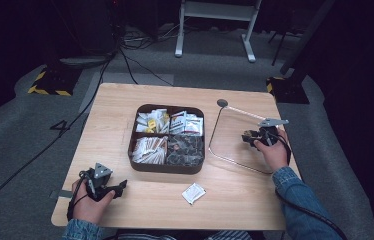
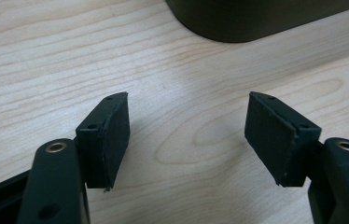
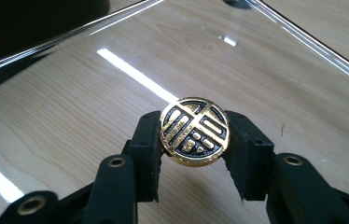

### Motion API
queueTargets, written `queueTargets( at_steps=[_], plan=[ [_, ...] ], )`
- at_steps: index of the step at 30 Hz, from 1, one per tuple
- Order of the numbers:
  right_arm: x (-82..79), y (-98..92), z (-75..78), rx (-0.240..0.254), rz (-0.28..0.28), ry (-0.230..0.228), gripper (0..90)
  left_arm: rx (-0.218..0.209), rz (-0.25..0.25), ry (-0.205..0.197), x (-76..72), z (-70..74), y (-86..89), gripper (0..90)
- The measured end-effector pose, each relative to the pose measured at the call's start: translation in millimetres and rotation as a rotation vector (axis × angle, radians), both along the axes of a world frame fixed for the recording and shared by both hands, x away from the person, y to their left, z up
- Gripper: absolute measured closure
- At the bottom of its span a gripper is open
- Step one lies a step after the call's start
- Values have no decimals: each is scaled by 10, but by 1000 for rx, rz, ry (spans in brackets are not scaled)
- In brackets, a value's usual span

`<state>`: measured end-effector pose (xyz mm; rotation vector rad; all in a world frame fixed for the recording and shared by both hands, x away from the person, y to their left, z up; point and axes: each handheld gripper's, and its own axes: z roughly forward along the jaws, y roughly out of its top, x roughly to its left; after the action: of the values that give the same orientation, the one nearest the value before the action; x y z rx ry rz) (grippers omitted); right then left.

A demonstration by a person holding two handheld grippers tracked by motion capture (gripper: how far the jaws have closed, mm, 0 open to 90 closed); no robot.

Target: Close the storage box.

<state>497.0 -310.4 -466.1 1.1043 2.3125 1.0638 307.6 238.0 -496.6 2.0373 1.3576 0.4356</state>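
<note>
1. Right claw (image 3: 193, 154) clamped on the gold knob (image 3: 194, 131) of the glass lid (image 3: 116, 93), right of the tray (image 1: 167, 167).
2. Left claw (image 2: 186, 140) apart over bare counter (image 2: 46, 56); tray corner cut off above.

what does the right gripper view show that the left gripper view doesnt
The right gripper view shows the right gripper shut on a round gold-and-black knob, standing on a clear lid whose glass reflects light strips. The left gripper view shows the left gripper open with nothing between its jaws, and a rounded corner of the dark tray ahead. Both show black jaws over the pale wooden table.
</note>
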Motion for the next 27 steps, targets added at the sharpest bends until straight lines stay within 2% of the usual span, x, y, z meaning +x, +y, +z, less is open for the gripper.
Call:
queueTargets(
  at_steps=[7,15,27],
  plan=[
    [-77,22,251,41,15,-21,585,4,11,-3,12,-17,23,305],
    [-159,103,520,51,44,-48,585,18,3,-11,14,-26,11,293],
    [-262,378,764,55,96,-56,585,35,2,-29,9,-48,-18,270]
  ],
)
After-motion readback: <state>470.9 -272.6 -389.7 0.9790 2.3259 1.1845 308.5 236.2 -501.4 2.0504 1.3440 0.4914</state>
